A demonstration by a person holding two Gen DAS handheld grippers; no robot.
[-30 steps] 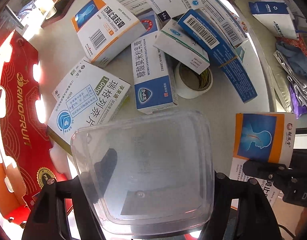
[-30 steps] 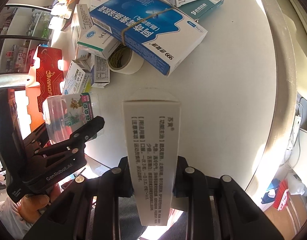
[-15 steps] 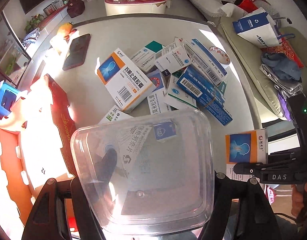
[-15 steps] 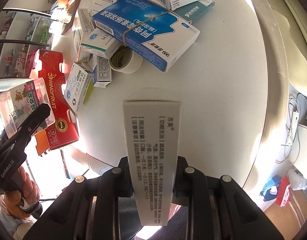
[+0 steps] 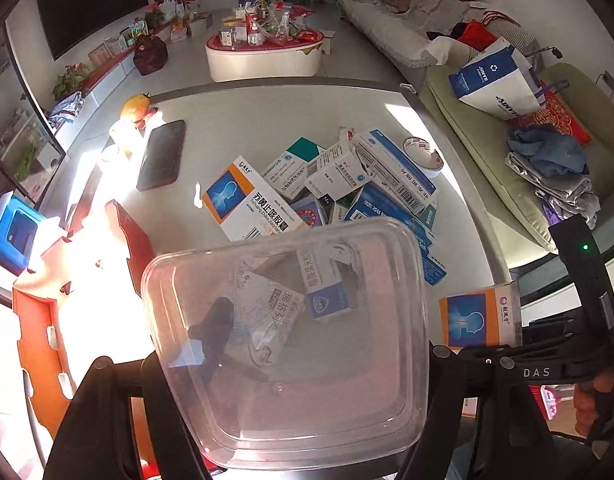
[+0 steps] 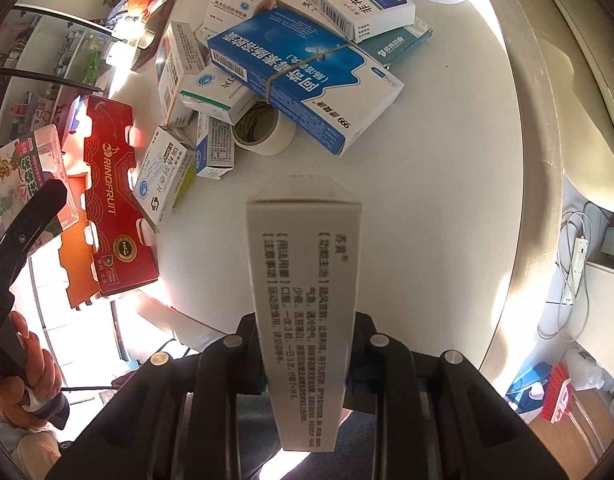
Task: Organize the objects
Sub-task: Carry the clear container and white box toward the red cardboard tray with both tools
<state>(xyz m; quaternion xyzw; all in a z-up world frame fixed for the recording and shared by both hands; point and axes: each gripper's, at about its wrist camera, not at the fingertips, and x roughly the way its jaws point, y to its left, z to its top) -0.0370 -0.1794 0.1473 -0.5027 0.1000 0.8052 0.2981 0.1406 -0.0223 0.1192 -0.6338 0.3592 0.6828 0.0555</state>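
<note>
My left gripper (image 5: 273, 356) is shut on a clear plastic container (image 5: 291, 340), held in the air above the white round table (image 5: 267, 120). Through its bottom I see part of the pile of medicine boxes (image 5: 339, 184). In the right wrist view the same container (image 6: 23, 176) shows a printed label at the far left. My right gripper (image 6: 307, 332) is shut on a white and orange medicine box (image 6: 307, 300), upright over the table's near side. That box (image 5: 479, 316) appears low on the right in the left wrist view.
A red Rinofruit carton (image 6: 111, 200) stands at the table's left edge. A tape roll (image 6: 263, 128) lies under a large blue box (image 6: 303, 76), with a second roll (image 5: 423, 152) farther back. A phone (image 5: 161, 156) and an orange fruit (image 5: 133, 106) lie at the back left.
My left gripper has risen with the clear container and tilted up, so the room beyond the table now shows. The right gripper and its box have stayed put.
</note>
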